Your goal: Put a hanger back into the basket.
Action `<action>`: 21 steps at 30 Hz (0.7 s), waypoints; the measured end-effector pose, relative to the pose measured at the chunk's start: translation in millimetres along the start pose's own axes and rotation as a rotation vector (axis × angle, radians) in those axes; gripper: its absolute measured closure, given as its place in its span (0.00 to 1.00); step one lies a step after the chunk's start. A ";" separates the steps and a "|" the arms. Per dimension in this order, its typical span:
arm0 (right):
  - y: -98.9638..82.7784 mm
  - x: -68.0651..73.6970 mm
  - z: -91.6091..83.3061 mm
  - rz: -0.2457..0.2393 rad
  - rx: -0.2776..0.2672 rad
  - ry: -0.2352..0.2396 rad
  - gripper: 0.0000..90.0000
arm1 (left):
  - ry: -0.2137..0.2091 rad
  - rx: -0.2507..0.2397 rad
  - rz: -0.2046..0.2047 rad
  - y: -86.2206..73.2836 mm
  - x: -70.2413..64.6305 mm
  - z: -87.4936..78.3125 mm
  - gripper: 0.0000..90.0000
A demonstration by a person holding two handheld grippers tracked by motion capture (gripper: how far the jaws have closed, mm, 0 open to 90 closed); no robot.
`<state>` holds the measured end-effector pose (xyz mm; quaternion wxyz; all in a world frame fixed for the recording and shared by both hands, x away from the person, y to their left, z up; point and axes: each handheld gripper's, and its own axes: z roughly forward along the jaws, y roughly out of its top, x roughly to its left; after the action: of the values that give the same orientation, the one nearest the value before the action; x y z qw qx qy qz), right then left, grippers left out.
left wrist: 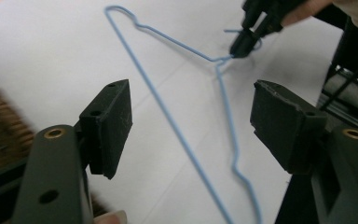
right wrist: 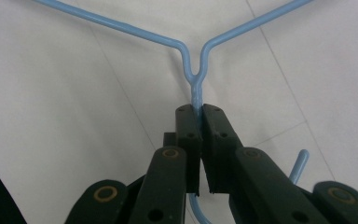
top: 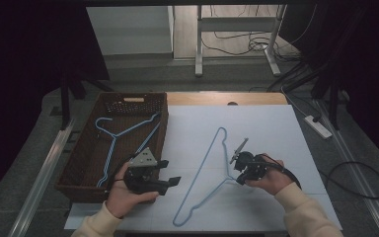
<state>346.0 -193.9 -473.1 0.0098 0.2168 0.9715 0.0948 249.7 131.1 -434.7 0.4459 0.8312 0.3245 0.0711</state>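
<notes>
Right gripper (right wrist: 198, 112), held in the person's right hand (top: 271, 180): its two black jaws are clamped on the twisted neck of a blue wire hanger (right wrist: 193, 77), just below the point where the two shoulder wires meet. In the right gripper view the neck enters between the pads from above, and the curved end of the hook emerges to the lower right of the jaws. In the high view this gripper (top: 241, 174) sits at the right of the hanger (top: 202, 174), which lies flat on the white table sheet (top: 266, 128), its long triangle stretching from near the centre of the sheet toward the near edge.

Left gripper (left wrist: 191, 126), held in the left hand (top: 121, 195): jaws spread wide with nothing between the pads. In the left gripper view it looks across the sheet (left wrist: 51, 56) at the hanger (left wrist: 168, 116), whose wires run between and beyond the parted jaws without touching them; the right gripper (left wrist: 242, 44) appears farther off at the hanger's neck. In the high view the left gripper (top: 170, 173) hangs beside the near right corner of a brown woven basket (top: 79, 168).

The basket stands at the left of the sheet and holds a second blue hanger (top: 123, 133), lying on its floor well apart from the first.
</notes>
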 end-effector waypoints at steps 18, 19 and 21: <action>4.8 1.6 -5.3 0.019 0.013 -0.001 0.96 | -0.071 0.145 0.054 9.6 -31.0 68.7 0.33; 4.9 1.9 -5.7 0.021 0.008 -0.001 0.96 | -0.071 0.150 0.055 9.1 -31.2 70.8 0.33; 5.1 2.0 -6.5 0.019 0.010 -0.001 0.96 | -0.056 0.165 0.071 8.5 -33.4 75.5 0.33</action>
<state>346.0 -189.7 -465.8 0.0086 0.2260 0.9699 0.0901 258.5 55.1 -467.0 0.3820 0.8776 0.2872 0.0366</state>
